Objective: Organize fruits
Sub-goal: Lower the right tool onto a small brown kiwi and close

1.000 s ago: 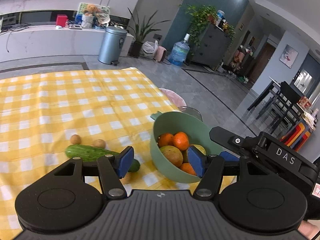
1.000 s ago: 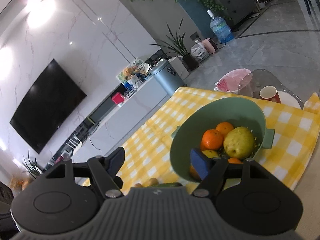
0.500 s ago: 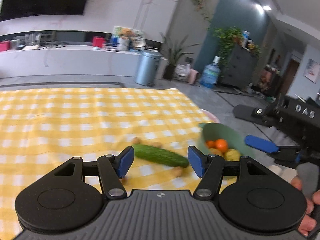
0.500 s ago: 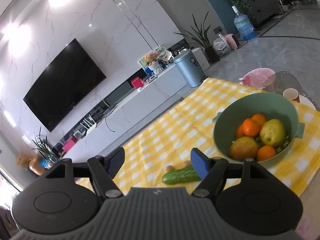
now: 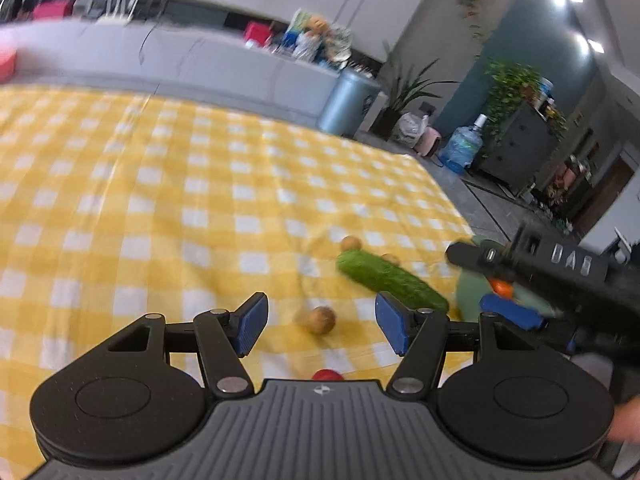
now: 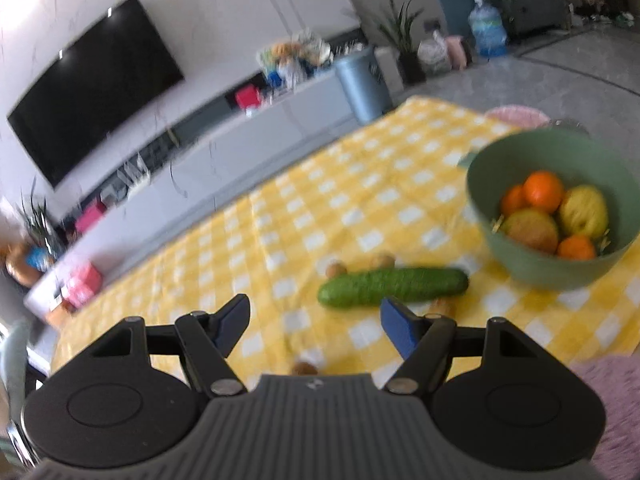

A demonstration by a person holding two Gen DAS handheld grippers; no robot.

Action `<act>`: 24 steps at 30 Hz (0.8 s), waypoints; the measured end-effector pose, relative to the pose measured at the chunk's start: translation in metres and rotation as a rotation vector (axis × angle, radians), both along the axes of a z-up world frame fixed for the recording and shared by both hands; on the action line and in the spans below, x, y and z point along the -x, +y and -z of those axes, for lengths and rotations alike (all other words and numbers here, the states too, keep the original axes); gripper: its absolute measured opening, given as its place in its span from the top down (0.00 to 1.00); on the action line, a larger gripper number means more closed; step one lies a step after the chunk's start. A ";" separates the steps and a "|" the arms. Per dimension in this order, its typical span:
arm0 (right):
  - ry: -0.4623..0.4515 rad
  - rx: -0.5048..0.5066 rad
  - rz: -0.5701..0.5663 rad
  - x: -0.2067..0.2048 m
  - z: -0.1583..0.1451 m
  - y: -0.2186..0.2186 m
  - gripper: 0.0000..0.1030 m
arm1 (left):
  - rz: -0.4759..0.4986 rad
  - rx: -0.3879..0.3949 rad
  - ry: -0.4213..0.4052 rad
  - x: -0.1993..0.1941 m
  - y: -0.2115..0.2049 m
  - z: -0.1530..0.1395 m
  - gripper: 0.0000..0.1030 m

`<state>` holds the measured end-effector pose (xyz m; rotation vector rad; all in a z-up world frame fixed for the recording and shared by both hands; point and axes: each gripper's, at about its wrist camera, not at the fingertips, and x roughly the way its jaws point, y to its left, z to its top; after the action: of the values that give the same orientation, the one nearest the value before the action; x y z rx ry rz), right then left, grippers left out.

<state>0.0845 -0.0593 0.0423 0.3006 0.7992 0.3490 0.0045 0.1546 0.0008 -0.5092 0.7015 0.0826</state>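
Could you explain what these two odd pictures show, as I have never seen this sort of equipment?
Each picture comes from a camera mounted on a hand-held two-finger gripper, looking forward along its blue-padded fingers. A person carries one per hand. The left gripper and right gripper are both open and hold nothing. On the yellow checked tablecloth lie a cucumber, a few small brown fruits and a green bowl of oranges and yellowish fruit. The black device at the right of the left picture is the other gripper.
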 end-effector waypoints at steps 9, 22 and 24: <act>0.185 -0.010 0.000 -0.023 0.058 0.031 0.54 | -0.064 -0.014 0.122 -0.014 0.017 0.037 0.30; 0.202 0.082 -0.035 -0.037 0.093 0.063 0.66 | -0.071 -0.007 0.193 -0.025 0.024 0.056 0.30; 0.200 0.100 -0.051 -0.038 0.095 0.069 0.70 | -0.065 -0.025 0.197 -0.025 0.021 0.055 0.30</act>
<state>0.1220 0.0096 -0.0526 0.2238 1.0192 0.3291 0.0293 0.1756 -0.0545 -0.5044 0.8751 0.2043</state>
